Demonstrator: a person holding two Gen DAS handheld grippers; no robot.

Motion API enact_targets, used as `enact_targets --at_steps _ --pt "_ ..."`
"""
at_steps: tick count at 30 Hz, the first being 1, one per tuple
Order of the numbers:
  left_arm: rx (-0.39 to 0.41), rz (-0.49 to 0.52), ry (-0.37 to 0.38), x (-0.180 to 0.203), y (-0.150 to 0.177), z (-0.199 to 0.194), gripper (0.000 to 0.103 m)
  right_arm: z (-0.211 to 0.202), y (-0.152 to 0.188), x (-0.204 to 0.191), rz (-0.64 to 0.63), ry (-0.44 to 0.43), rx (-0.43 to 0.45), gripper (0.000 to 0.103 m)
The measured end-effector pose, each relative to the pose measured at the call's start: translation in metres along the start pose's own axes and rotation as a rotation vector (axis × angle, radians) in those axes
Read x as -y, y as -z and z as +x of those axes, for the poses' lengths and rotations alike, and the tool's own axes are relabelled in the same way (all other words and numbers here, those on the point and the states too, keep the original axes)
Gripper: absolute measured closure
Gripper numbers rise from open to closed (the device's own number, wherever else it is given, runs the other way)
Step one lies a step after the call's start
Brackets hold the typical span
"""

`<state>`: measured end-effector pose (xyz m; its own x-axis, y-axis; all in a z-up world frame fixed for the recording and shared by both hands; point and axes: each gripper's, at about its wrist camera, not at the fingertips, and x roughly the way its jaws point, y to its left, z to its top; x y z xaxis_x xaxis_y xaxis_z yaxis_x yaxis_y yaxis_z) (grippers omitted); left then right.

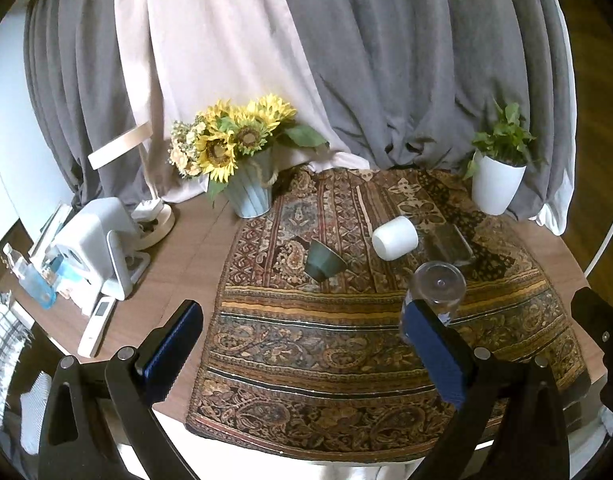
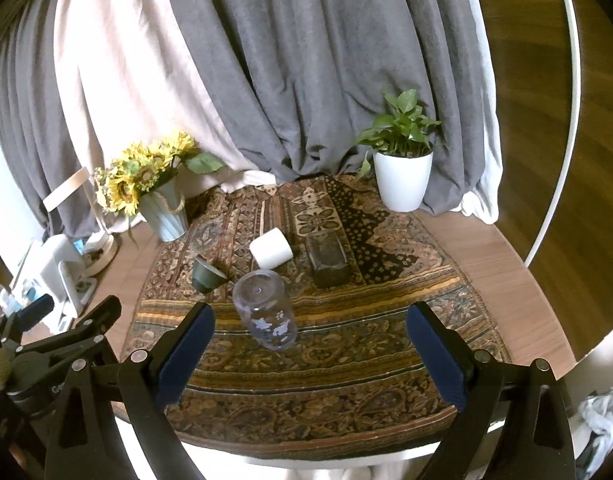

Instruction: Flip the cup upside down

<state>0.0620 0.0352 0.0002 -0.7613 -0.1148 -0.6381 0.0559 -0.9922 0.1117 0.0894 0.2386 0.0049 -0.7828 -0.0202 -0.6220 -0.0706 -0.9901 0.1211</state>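
Observation:
A clear glass cup (image 2: 265, 310) with white flower print stands upside down on the patterned cloth (image 2: 346, 360), base up; it also shows in the left wrist view (image 1: 438, 286), partly behind my right-hand finger. A white cup (image 2: 271, 253) (image 1: 395, 237) lies on its side behind it. A dark green cup (image 2: 207, 275) (image 1: 323, 264) lies tilted on its side to the left. My left gripper (image 1: 306, 344) is open and empty above the cloth's front. My right gripper (image 2: 310, 344) is open and empty, just in front of the glass cup.
A dark rectangular block (image 2: 327, 258) lies right of the white cup. A sunflower pot (image 1: 248, 192) stands at the back left, a white plant pot (image 2: 402, 182) at the back right. A white device (image 1: 102, 244), remote (image 1: 96, 326) and bottles (image 1: 36, 280) crowd the left table edge.

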Motion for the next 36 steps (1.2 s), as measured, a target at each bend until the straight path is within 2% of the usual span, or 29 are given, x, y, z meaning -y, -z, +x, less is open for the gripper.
enact_targets --at_steps 36 --pt "0.011 0.012 0.03 -0.0049 -0.0068 -0.004 0.0 -0.0071 -0.0023 -0.0057 -0.005 0.015 0.031 0.006"
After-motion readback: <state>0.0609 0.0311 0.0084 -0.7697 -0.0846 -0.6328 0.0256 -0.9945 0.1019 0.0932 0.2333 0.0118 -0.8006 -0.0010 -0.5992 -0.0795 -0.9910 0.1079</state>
